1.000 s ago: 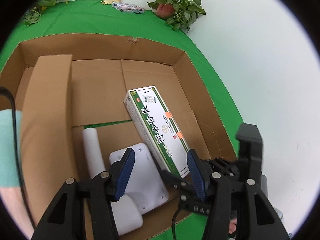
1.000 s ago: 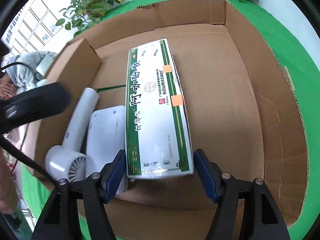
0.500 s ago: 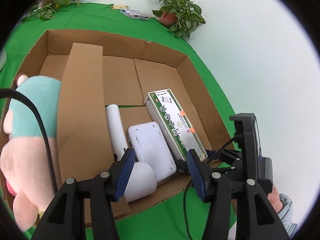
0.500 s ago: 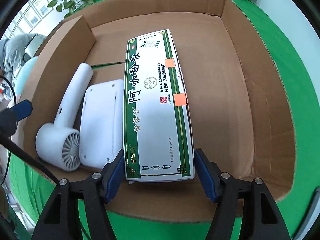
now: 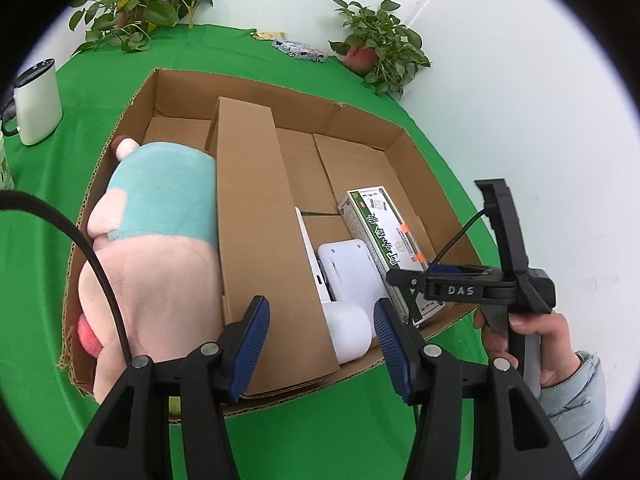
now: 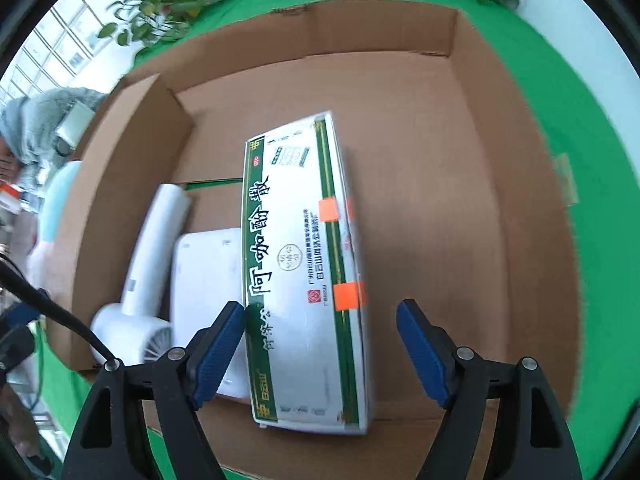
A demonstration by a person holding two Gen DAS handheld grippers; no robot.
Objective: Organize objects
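A green-and-white medicine box (image 6: 304, 264) lies flat in the right compartment of a cardboard box (image 6: 520, 200), beside a white flat device (image 6: 204, 280) and a white hair dryer (image 6: 136, 312). My right gripper (image 6: 320, 344) is open above the medicine box's near end, fingers apart from it. In the left wrist view the medicine box (image 5: 384, 240), the device (image 5: 348, 268) and the dryer (image 5: 348, 332) show again. A plush toy (image 5: 152, 248) fills the left compartment. My left gripper (image 5: 320, 344) is open and empty above the cardboard box's near wall (image 5: 280, 396).
A cardboard divider (image 5: 256, 216) splits the box. The box stands on a green cloth (image 5: 60, 160). A white appliance (image 5: 36, 100) stands at the far left. Potted plants (image 5: 380, 48) and a small packet (image 5: 300, 48) are at the back edge.
My right gripper has opened, let go of the medicine box and lifted back. My left gripper has pulled back and left, bringing the plush toy and the whole box into view.
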